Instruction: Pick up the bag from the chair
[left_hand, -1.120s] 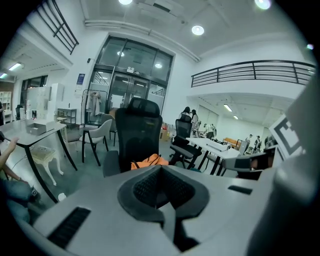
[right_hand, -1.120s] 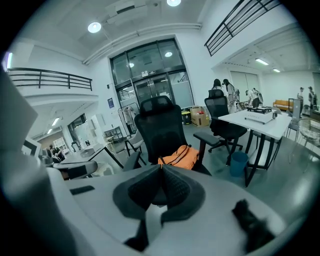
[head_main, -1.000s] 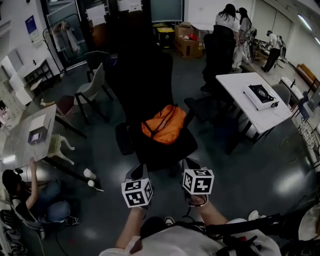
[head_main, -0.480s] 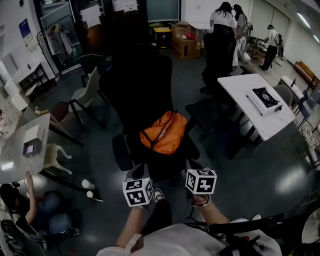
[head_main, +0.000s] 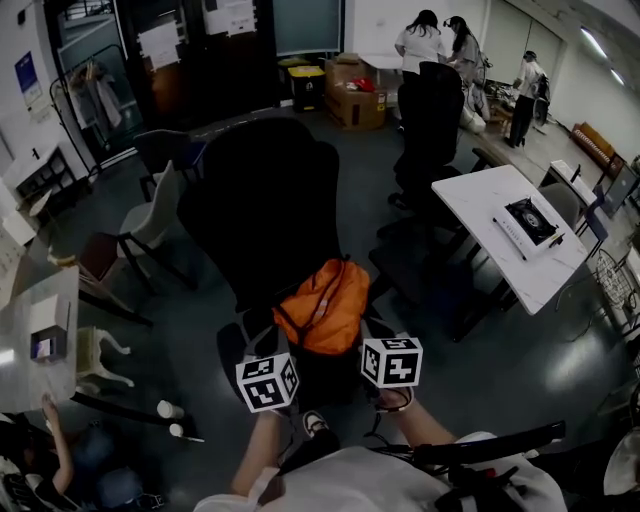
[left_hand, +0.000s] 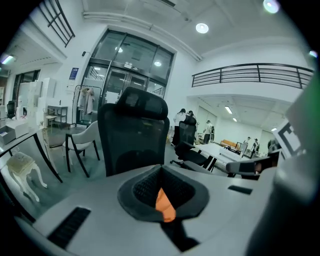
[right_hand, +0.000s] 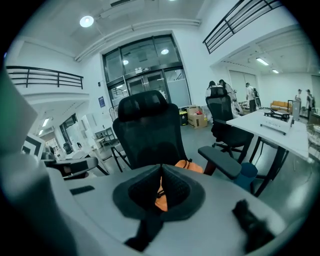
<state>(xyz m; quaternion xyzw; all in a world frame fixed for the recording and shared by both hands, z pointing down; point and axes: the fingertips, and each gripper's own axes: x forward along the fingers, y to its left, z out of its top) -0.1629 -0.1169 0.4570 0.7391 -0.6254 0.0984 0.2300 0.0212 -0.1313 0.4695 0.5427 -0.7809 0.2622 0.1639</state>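
An orange bag (head_main: 323, 305) lies on the seat of a black high-backed office chair (head_main: 265, 200). Both grippers hover at the seat's front edge, side by side. The left gripper (head_main: 262, 345) is at the bag's near left corner and the right gripper (head_main: 372, 328) at its near right corner, neither touching it. In the left gripper view the left gripper (left_hand: 161, 167) has its jaws together, with a sliver of the bag (left_hand: 165, 205) showing past them. In the right gripper view the right gripper (right_hand: 161, 166) is likewise shut and empty, with the bag (right_hand: 192, 166) and chair back (right_hand: 150, 130) just beyond.
The chair's right armrest (right_hand: 220, 161) juts out beside the bag. A white table (head_main: 480, 195) with a cooktop stands to the right and a second black chair (head_main: 430, 110) behind it. A grey chair (head_main: 150, 215) and a table (head_main: 25, 360) stand left. People (head_main: 420, 45) are far back.
Both grippers and the head camera have moved forward to the chair. The bag, earlier well ahead of the marker cubes, now lies right in front of them. Jaws stayed shut.
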